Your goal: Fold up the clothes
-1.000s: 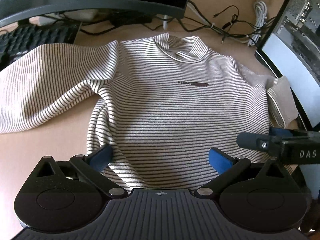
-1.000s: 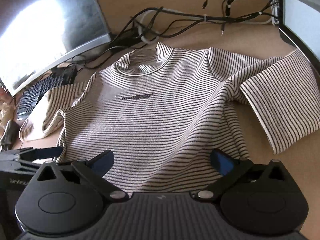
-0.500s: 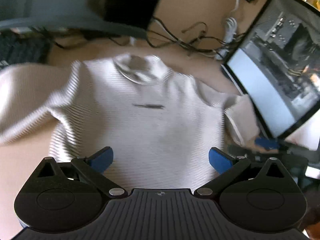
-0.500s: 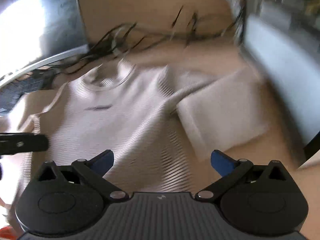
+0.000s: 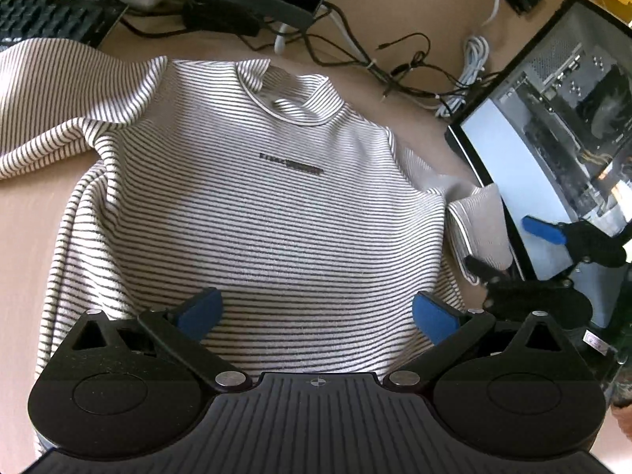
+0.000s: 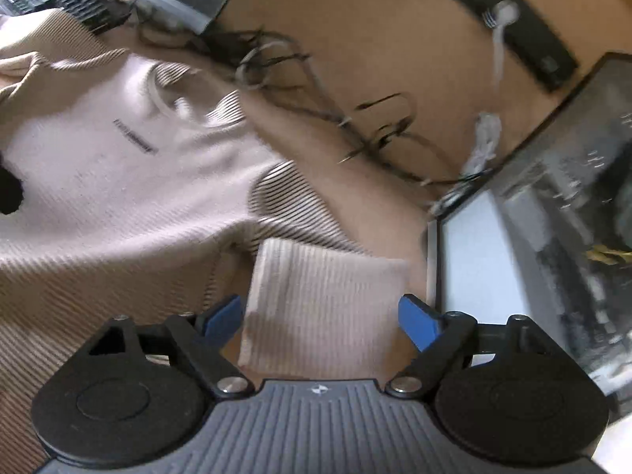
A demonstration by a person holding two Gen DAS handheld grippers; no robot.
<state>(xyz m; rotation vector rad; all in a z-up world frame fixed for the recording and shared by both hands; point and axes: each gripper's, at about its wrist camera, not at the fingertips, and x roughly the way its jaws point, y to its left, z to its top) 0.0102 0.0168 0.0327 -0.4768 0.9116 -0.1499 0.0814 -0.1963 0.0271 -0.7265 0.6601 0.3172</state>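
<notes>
Right tool (image 6: 320, 316): swung off the hem to the right sleeve (image 6: 324, 296), jaws spread, cuff between them, not pinched. Left tool (image 5: 316, 312): spread, hovering over the striped shirt (image 5: 252, 205), flat and face-up on the desk (image 5: 23, 213). Likely step: sleeve fold inward comes first.

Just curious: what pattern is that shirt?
Thin dark horizontal stripes on white shirt, clearest from the left wrist view.

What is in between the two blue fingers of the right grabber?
In the right wrist view, the striped shirt's short sleeve lies between the open right gripper's blue fingers, flat on the desk.
</notes>
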